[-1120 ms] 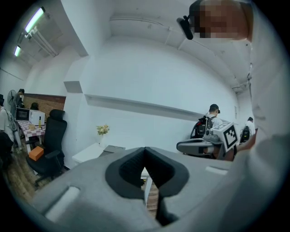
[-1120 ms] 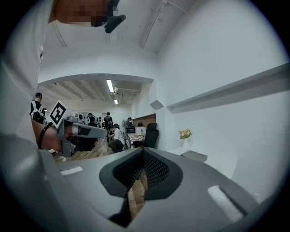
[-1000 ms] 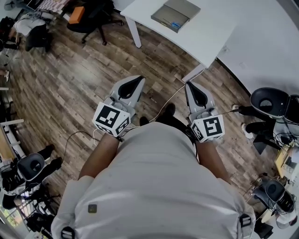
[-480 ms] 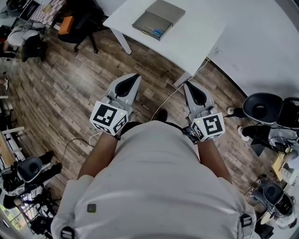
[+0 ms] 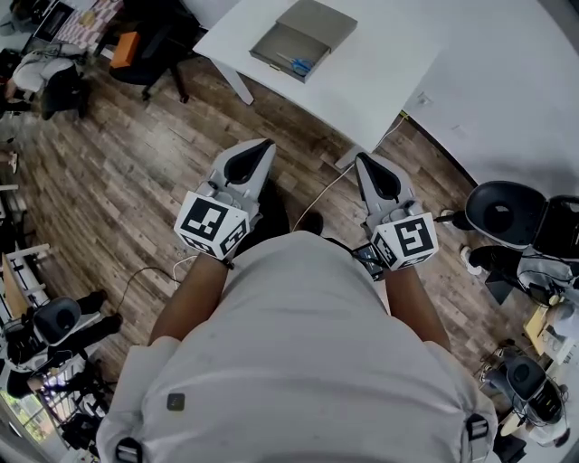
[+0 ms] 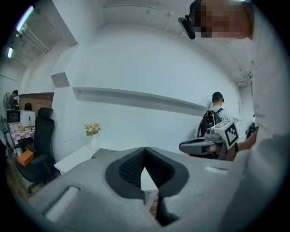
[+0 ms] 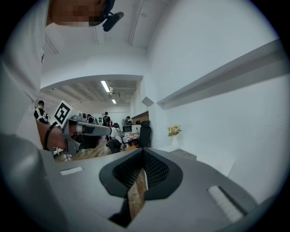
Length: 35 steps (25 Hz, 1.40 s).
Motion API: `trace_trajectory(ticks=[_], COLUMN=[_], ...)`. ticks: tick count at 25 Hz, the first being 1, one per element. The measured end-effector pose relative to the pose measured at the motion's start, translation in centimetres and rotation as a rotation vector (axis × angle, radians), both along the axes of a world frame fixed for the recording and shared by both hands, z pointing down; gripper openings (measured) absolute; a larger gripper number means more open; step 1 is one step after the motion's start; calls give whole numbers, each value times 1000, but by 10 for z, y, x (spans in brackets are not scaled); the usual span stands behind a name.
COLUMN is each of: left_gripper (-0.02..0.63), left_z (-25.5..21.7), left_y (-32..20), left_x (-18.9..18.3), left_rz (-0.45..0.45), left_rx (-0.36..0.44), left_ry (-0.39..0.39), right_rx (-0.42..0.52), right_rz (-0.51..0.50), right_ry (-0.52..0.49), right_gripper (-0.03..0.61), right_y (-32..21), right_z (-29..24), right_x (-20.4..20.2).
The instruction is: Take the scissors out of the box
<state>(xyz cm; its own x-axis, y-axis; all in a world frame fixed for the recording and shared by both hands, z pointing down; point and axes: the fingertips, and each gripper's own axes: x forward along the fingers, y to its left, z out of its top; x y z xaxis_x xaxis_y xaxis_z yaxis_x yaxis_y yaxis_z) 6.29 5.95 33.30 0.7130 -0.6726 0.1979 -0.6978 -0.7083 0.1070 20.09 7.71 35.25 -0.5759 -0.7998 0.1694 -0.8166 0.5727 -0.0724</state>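
An open grey box (image 5: 314, 24) lies on the white table (image 5: 389, 72) at the top of the head view. Scissors with blue handles (image 5: 297, 64) rest in its lower half. Both grippers hang over the wooden floor, short of the table and apart from the box. My left gripper (image 5: 262, 145) points toward the table with its jaws shut and nothing between them. My right gripper (image 5: 362, 161) beside it is shut and empty too. In the left gripper view the closed jaw tips (image 6: 145, 152) meet in front of the table and the box (image 6: 100, 153). The right gripper view shows its closed tips (image 7: 144, 152).
A table leg (image 5: 237, 86) stands ahead of the left gripper. A black office chair (image 5: 158, 41) is at the upper left, another chair (image 5: 507, 210) at the right. A cable (image 5: 321, 194) runs across the floor. A vase of flowers (image 6: 93, 131) stands at the table's far end.
The person has walked toward the table, so the table and box sit closer and further left in the head view. Both grippers stayed shut and side by side.
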Motion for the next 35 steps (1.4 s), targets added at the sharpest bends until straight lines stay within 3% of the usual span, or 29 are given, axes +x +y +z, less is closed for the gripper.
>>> trace_trajectory(ticks=[11,27,35], left_gripper=[2,2,2], left_z=[3,-6,-1], left_y=[-63,-161,-187], left_x=[-18,-98,-121], left_rz=[45,174,222], left_rx=[-9,-5,-17], left_ry=[49,82,90], right_rx=[-22,-16,-30], right_rz=[27,84,113], right_ry=[36,83,91], right_gripper=[11,11,11], right_y=[-54,-151,-174], right_z=[1,-12,-9], right_x=[-25,-127,-157])
